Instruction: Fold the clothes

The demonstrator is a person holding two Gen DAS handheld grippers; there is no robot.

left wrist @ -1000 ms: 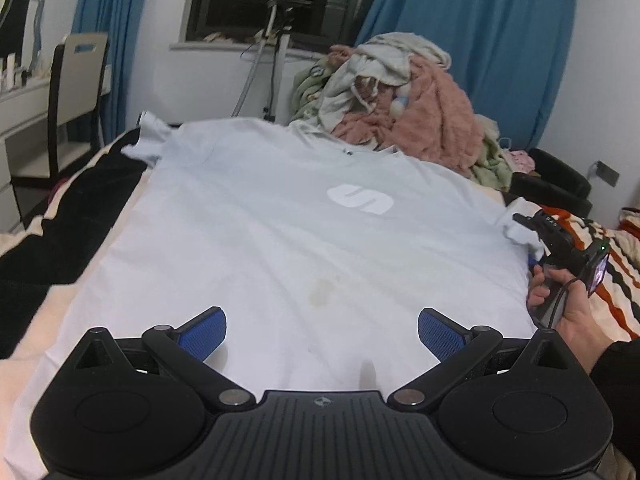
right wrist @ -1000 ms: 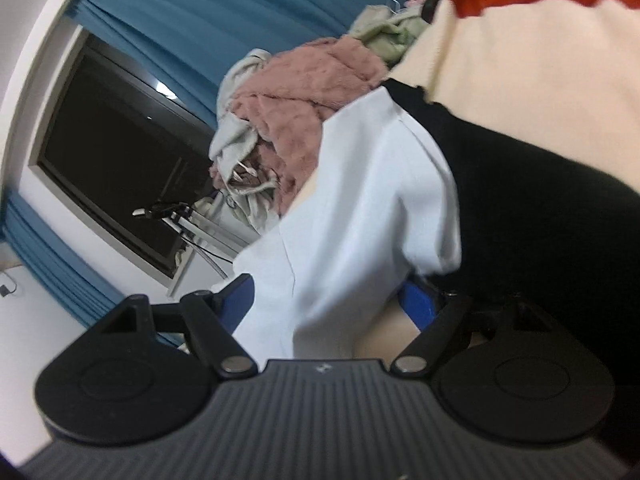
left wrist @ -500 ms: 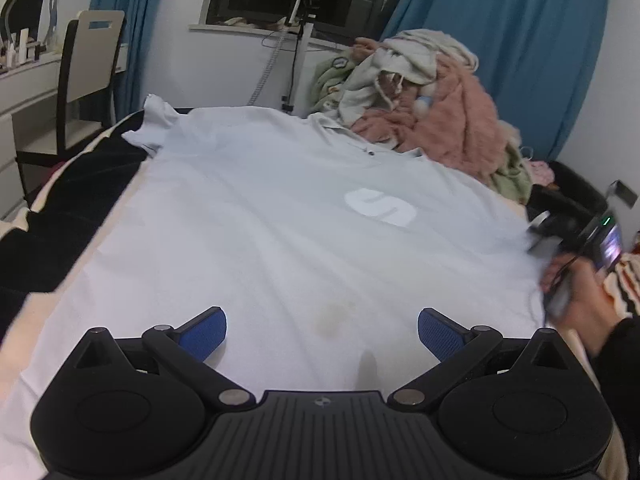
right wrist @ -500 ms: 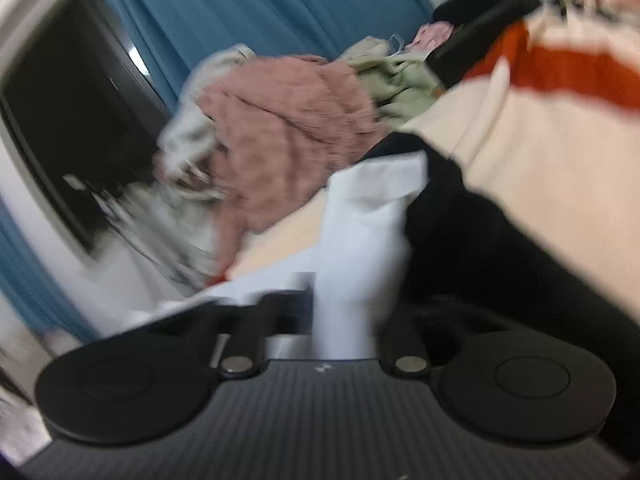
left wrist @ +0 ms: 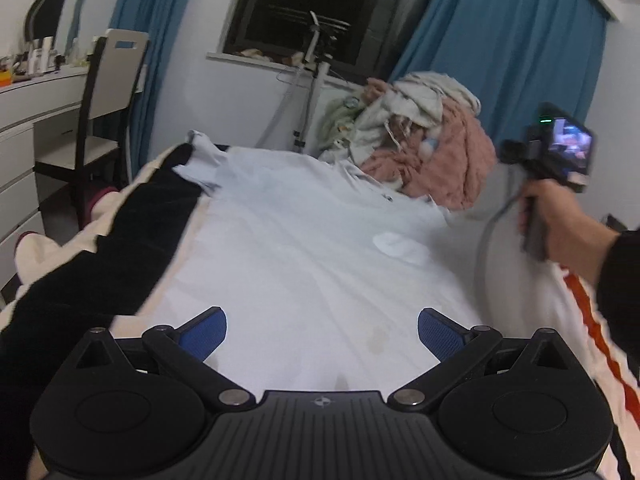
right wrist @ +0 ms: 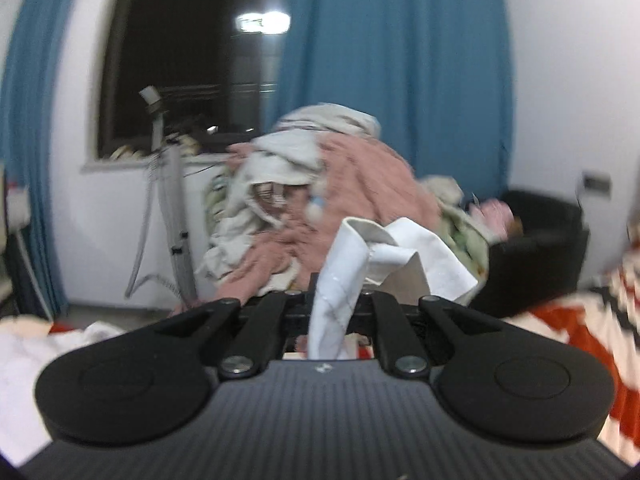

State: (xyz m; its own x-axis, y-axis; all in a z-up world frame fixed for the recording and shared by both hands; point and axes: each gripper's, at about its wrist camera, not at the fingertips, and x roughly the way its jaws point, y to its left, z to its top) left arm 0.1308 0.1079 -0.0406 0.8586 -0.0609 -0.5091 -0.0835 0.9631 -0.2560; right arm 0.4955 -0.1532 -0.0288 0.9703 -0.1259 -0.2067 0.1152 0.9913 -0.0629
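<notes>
A: Surroundings? 
B: White T-shirt (left wrist: 304, 256) flat on bed; clothes pile (left wrist: 424, 152) at 1 o'clock, chair (left wrist: 108, 120) at 10.
A: Tongs?
B: Left gripper (left wrist: 322, 330) apart, empty. Right gripper (right wrist: 332, 300) clamped on the sleeve (right wrist: 384, 256), lifted.
A: Obscured?
B: Right view blurred; chest logo (left wrist: 400, 246) unreadable.

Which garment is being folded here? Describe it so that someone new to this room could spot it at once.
Start at the bed under the dark window. Spread flat across it is the pale T-shirt, in front of the heap of pink and cream laundry. Unlike the crumpled heap it lies smooth, with a white logo patch and one sleeve pinched in the right tongs.
</notes>
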